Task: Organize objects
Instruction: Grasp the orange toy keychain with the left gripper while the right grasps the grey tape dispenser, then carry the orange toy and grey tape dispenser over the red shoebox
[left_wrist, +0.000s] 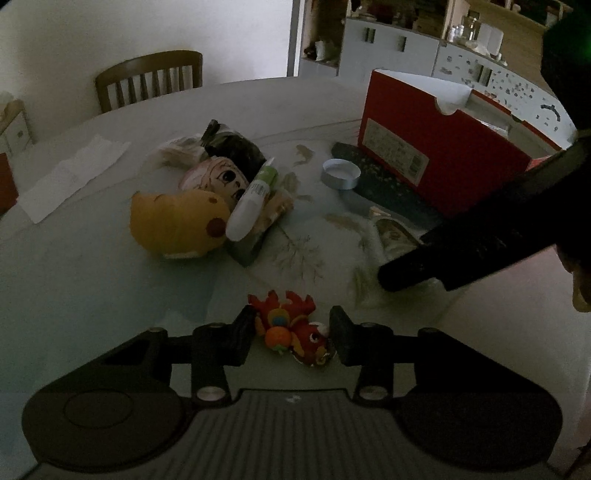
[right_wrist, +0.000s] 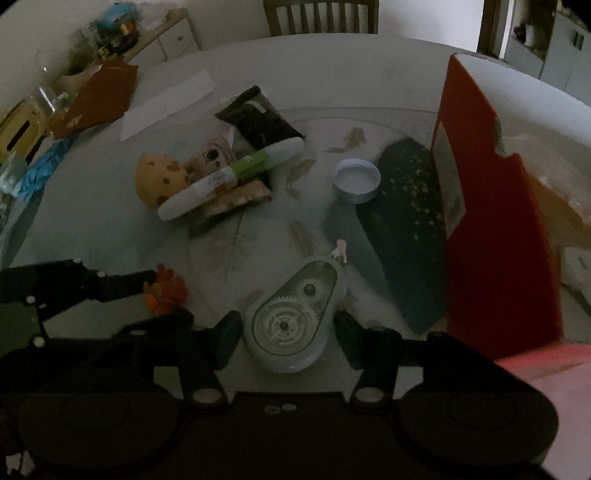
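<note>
Left gripper (left_wrist: 291, 338): its pads stand at either side of a red dragon keychain toy (left_wrist: 291, 326) lying on the desk (left_wrist: 92, 280); the left pad touches the toy's tail end and the right pad its head, so the jaws pinch it. The toy's long axis runs across the jaws, head toward 4 o'clock.

Right gripper (right_wrist: 288, 338): its jaws bracket a pale blue correction-tape dispenser (right_wrist: 295, 314) with clear gear window, and both pads appear to press its wide body, though contact is hard to confirm in the dim light. The dispenser's long axis runs from 7 to 1 o'clock, narrow tip away from the gripper.

Container: a red cardboard box (right_wrist: 491, 221) stands open at 2 o'clock in the right wrist view; its contents cannot be made out. Against its base lies a dark blue card flecked with gold (right_wrist: 406, 229), and just beside that an upturned round lid (right_wrist: 356, 181), empty.

Surface: a round pale desk with faint leaf print. At 11 o'clock lies a heap: yellow plush (right_wrist: 159, 177), a doll face (right_wrist: 214, 155), a black pouch (right_wrist: 262, 118) and a white-and-green tube (right_wrist: 232, 177) resting across them, its long axis from 8 to 2 o'clock.

Room: a wooden chair (left_wrist: 151, 77) stands beyond the desk, with grey cabinets (left_wrist: 391, 48) behind.
</note>
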